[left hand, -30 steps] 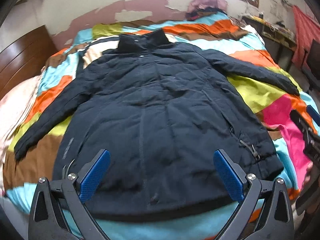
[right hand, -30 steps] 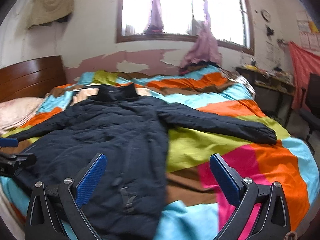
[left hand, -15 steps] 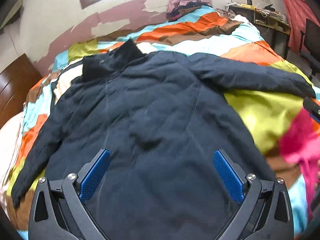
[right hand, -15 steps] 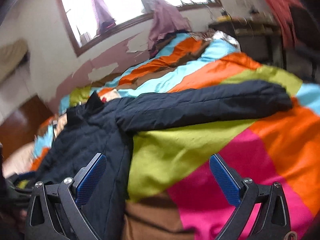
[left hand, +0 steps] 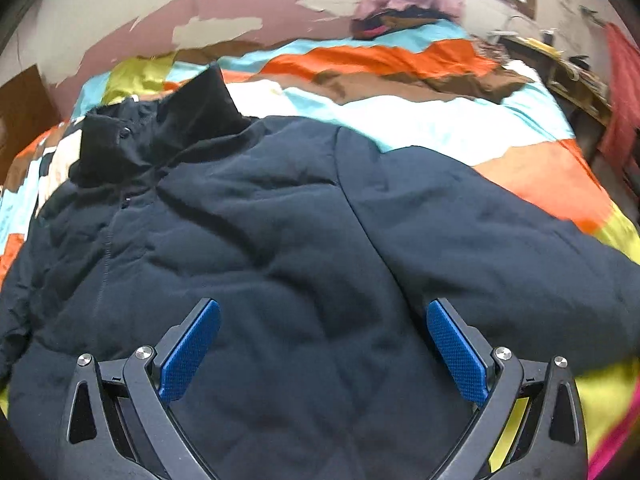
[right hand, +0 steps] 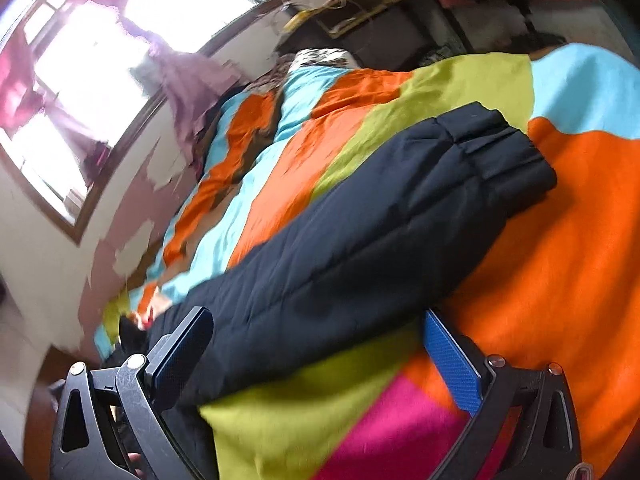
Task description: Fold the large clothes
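A large dark navy padded coat point(left hand: 280, 248) lies front-up and spread out on the bed, its black collar point(left hand: 160, 136) at the far left. My left gripper point(left hand: 323, 344) is open and empty, low over the coat's chest near the right shoulder seam. In the right wrist view the coat's right sleeve point(right hand: 380, 240) stretches across the bedspread to its cuff point(right hand: 500, 152). My right gripper point(right hand: 316, 352) is open and empty, tilted, with the sleeve's upper part between and just beyond its blue pads point(right hand: 452, 364).
A patchwork bedspread point(left hand: 400, 120) in orange, cyan, lime, brown and pink covers the bed. A peeling wall and a window point(right hand: 80, 80) with pink curtains stand behind. A dark cluttered desk point(left hand: 560, 68) stands at the bed's far right side.
Both grippers moved forward and down from the coat's hem. The left one now hovers over the chest; the right one swung right, rolled, and closed in on the right sleeve.
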